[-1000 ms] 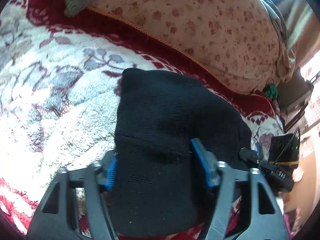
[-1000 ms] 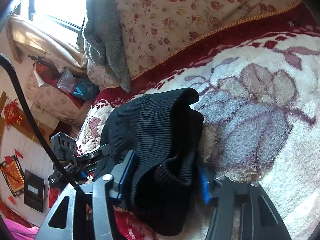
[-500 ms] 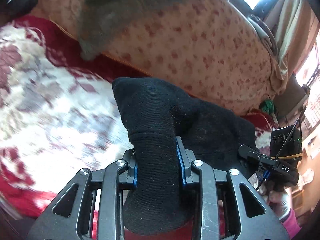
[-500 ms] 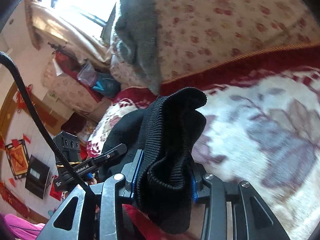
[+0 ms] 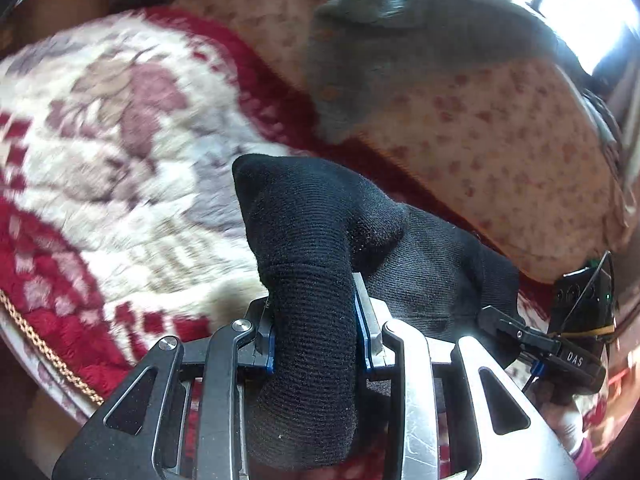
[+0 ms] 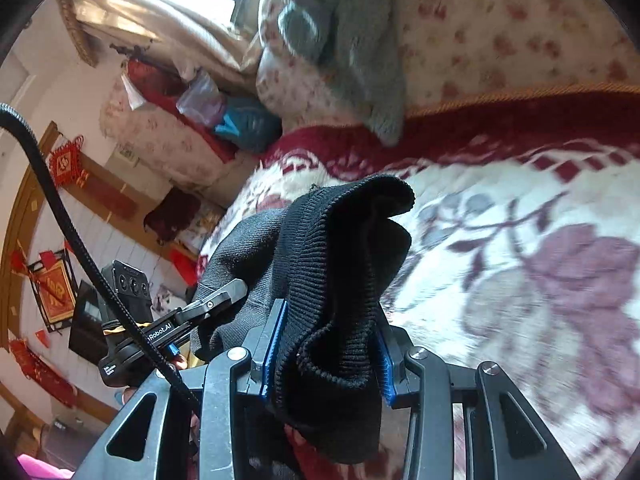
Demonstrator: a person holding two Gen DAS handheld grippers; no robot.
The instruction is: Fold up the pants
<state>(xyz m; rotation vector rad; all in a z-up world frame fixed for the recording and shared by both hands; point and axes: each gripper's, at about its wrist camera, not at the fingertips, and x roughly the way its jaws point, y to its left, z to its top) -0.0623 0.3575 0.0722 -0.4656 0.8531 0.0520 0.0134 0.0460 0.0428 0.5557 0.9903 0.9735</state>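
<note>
Both tools, left tool (image 5: pixel 314 328) and right tool (image 6: pixel 326 344), pinch bunched black pants (image 5: pixel 304 232).

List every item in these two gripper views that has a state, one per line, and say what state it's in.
black pants: bunched, lifted off the blanket, held at two ends
left gripper: shut on the pants
right gripper: shut on the ribbed end
floral blanket: spread flat
grey cloth: draped over the floral cushion
</note>
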